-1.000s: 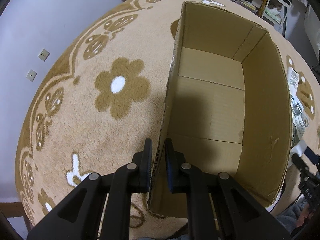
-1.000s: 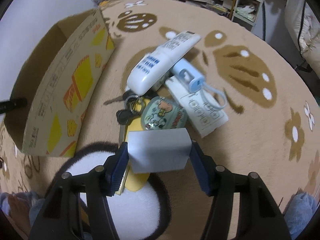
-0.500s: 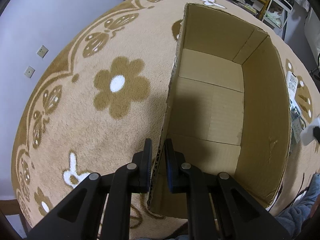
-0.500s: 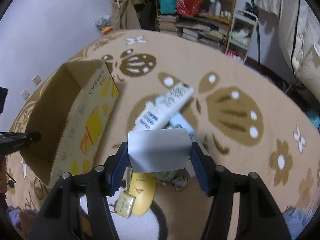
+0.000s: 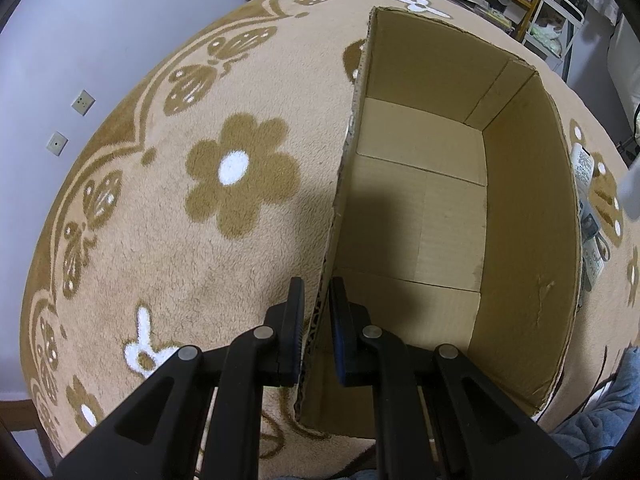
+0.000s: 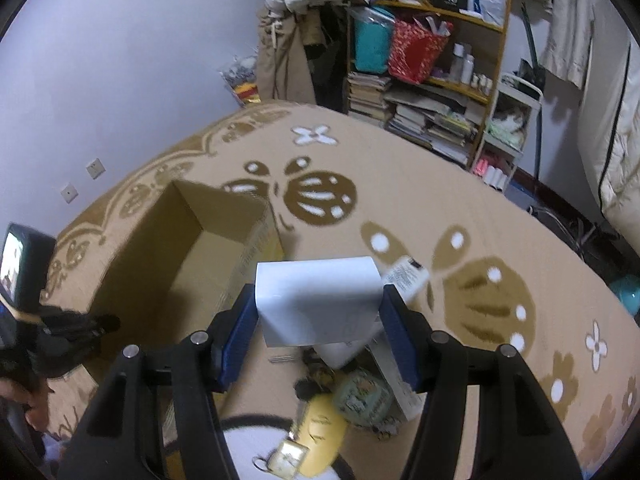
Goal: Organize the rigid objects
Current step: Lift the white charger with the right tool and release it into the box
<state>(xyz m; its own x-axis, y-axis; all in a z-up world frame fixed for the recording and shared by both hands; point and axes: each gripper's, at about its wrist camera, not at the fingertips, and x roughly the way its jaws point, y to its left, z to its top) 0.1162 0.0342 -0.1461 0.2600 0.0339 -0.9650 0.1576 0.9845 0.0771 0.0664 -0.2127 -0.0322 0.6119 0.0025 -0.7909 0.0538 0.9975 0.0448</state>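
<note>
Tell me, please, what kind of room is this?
Probably a lived-in bedroom or storage room at home: a plush patterned carpet, a cluttered wooden bookshelf with stacked books, and clothes hanging by the wall.

Matt corrugated cardboard box (image 5: 440, 208) on fleecy, plush carpet (image 5: 160, 240).

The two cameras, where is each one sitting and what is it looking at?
Left wrist: rides the left tongs, looking down into the cardboard box, whose wall they pinch.
Right wrist: rides the right tongs, facing rug and shelves, gripping a white block.
Both show the box; the right view also shows the left tongs.
</note>
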